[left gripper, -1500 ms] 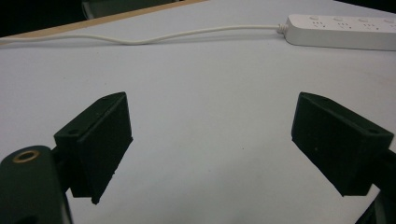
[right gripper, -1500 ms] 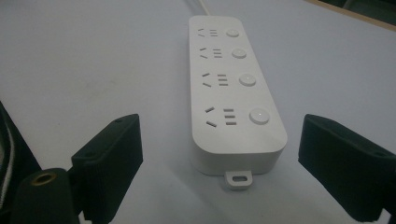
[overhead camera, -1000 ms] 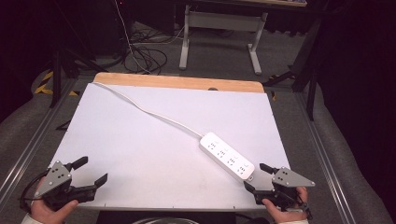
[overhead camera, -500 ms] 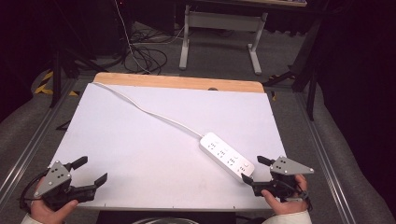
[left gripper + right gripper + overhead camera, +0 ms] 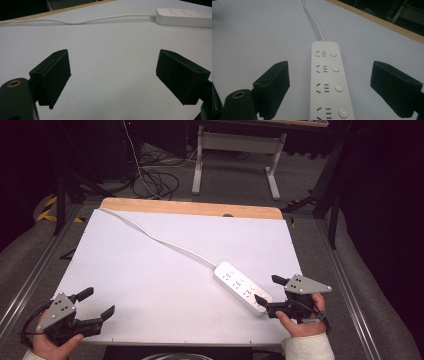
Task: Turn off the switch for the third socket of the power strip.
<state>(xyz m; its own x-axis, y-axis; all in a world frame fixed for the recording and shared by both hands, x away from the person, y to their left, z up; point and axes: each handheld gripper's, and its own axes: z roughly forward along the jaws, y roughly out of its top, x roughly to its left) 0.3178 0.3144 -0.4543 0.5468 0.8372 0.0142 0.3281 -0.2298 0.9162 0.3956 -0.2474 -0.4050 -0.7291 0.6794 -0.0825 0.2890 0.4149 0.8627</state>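
White power strip (image 5: 329, 82) shows four round buttons.

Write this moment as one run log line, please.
left gripper: open, idle | right gripper: open, straddling power strip end | cord: across table

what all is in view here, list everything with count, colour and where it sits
flat rectangular plastic power strip: 1, white, right part of the table, lying flat, four sockets each with a round button in the right gripper view
thin round power cord: 1, white, from the strip's far end to the table's far left corner
flat table top: 1, white, centre
wooden edge strip: 1, light brown, far side of the table
metal-legged stand: 1, grey, floor beyond the table
loose floor cables: several, dark, floor beyond the table
left gripper: 1, black, near left corner, open
right gripper: 1, black, open at the strip's near end
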